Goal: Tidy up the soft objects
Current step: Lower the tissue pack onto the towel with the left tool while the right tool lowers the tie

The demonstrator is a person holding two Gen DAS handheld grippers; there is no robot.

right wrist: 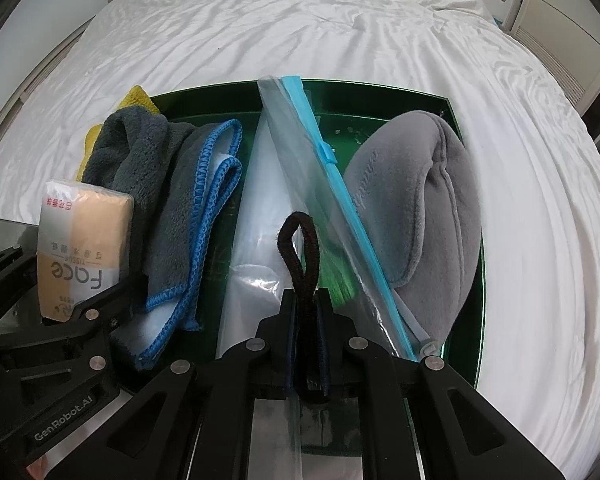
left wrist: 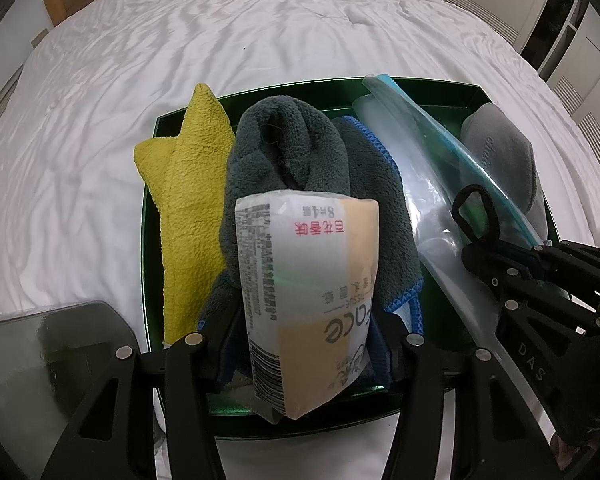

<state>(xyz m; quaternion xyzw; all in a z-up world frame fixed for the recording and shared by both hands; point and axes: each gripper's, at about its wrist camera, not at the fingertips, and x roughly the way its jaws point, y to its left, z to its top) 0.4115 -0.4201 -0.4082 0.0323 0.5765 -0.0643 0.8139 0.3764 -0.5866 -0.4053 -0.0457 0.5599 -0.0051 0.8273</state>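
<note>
In my left wrist view, the left tool (left wrist: pixel 306 344) clamps the tissue pack (left wrist: pixel 306 280), hiding the grey towel (left wrist: pixel 288 152) in the green tray (left wrist: pixel 148 216), centre frame. In my right wrist view, the right tool (right wrist: pixel 306 312) pinches a black loop (right wrist: pixel 300 252) over the zip bag (right wrist: pixel 284 168).

Bed (left wrist: pixel 260 40) carries everything; covered by a white, wrinkled sheet (right wrist: pixel 300 20). Wooden headboard visible at 11 o'clock in the left wrist view, 12 o'clock in the right wrist view. One item rests directly on the sheet: a dark green tray (left wrist: pixel 420 92) with low upright walls, sitting at the near side of the bed, centre to 6 o'clock in both views. Sheet is bare from 9 through 12 to 3 o'clock around the tray. Tray rim (right wrist: pixel 380 92) lies flat, not tilted.
</note>
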